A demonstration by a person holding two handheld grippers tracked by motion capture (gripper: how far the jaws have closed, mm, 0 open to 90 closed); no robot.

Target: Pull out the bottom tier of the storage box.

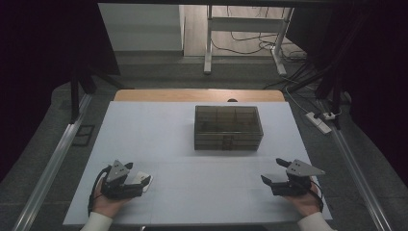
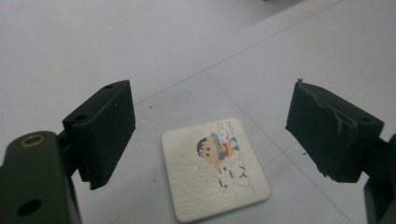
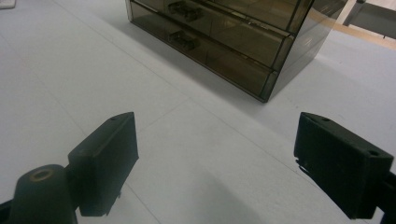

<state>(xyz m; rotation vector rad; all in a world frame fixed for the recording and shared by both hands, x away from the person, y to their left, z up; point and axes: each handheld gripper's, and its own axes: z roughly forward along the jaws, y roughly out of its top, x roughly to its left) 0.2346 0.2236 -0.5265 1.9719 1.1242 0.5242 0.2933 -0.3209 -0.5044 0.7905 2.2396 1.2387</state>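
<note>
A small white square coaster (image 2: 215,168) with a cartoon picture lies flat on the white table (image 1: 202,178) near its front left. My left gripper (image 2: 211,105) hovers over it, open, its two black pads (image 2: 105,133) standing wide on either side without touching it. From above, the left gripper (image 1: 133,178) points right at the coaster (image 1: 144,179). My right gripper (image 1: 273,171) rests open at the front right with nothing between its jaws. It (image 3: 215,140) faces a smoky transparent drawer box (image 3: 233,32).
The drawer box (image 1: 228,127) stands at the table's middle, toward the back, drawers shut, handles facing the person. A wooden edge (image 1: 197,95) runs behind the table. Metal rails flank both sides, and a power strip (image 1: 320,120) with cables lies on the floor at the right.
</note>
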